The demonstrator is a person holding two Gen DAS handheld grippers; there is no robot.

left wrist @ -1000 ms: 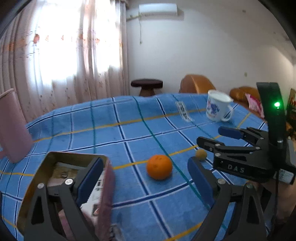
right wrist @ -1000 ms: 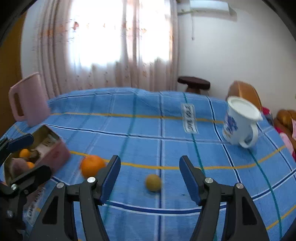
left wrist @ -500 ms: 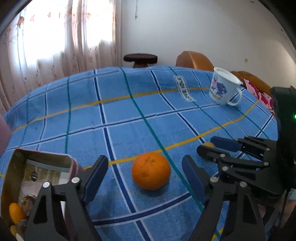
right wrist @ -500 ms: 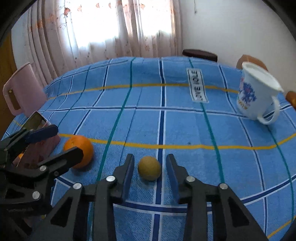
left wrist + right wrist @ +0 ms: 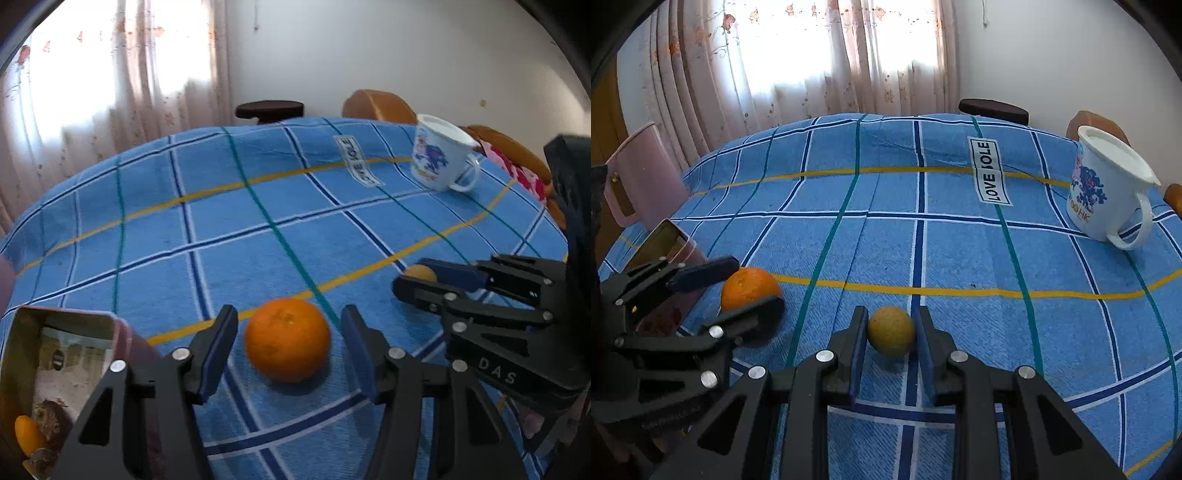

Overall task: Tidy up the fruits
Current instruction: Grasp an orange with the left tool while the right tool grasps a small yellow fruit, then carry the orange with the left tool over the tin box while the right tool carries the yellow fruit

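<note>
An orange (image 5: 287,339) lies on the blue checked tablecloth (image 5: 229,236), between the open fingers of my left gripper (image 5: 288,350), with gaps on both sides. It also shows in the right wrist view (image 5: 750,288). A small yellow-brown fruit (image 5: 891,329) sits between the pads of my right gripper (image 5: 891,339), which is closed on it at the cloth. It peeks out in the left wrist view (image 5: 419,274). An open pink tin box (image 5: 55,373) at the left holds a small orange fruit (image 5: 27,432) and dark pieces.
A white printed mug (image 5: 1108,188) stands at the far right. A pink pitcher (image 5: 642,177) stands at the far left. A "LOVE SOLE" label (image 5: 990,173) is sewn on the cloth. Chairs and a dark stool (image 5: 269,110) stand behind the table.
My right gripper closed in on the small yellow-brown fruit. My left gripper moved forward and right from the tin box, so the orange now sits between its open fingers.
</note>
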